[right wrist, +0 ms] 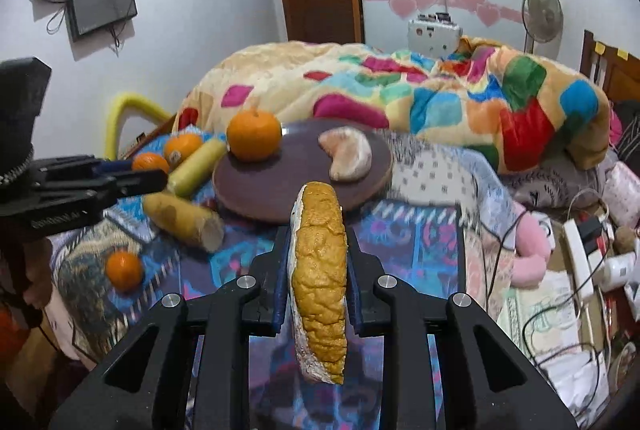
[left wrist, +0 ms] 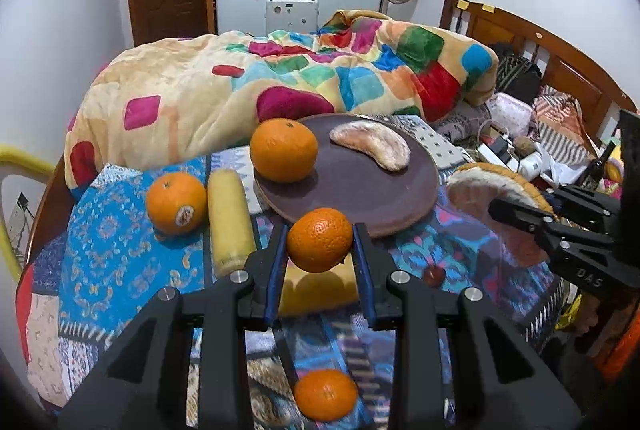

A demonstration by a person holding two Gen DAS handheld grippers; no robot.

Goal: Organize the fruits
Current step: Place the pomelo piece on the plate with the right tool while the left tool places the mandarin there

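Note:
My left gripper (left wrist: 320,244) is shut on an orange (left wrist: 320,238) and holds it above the bedspread, just in front of the brown plate (left wrist: 360,190). The plate holds another orange (left wrist: 283,149) and a peeled pomelo wedge (left wrist: 372,145). My right gripper (right wrist: 318,250) is shut on a pomelo wedge (right wrist: 320,282) with its yellow rind toward the camera, in front of the plate (right wrist: 280,182). This wedge also shows in the left wrist view (left wrist: 492,198), to the right of the plate. The left gripper shows in the right wrist view (right wrist: 132,176), at the far left.
On the patterned bedspread (left wrist: 120,250) lie an orange (left wrist: 176,202) with a sticker, two yellow corn-like cobs (left wrist: 230,222) (right wrist: 184,216), and one more orange (left wrist: 326,394). A colourful quilt (left wrist: 280,78) is heaped behind the plate. Cables and a power strip (right wrist: 580,254) lie at the right.

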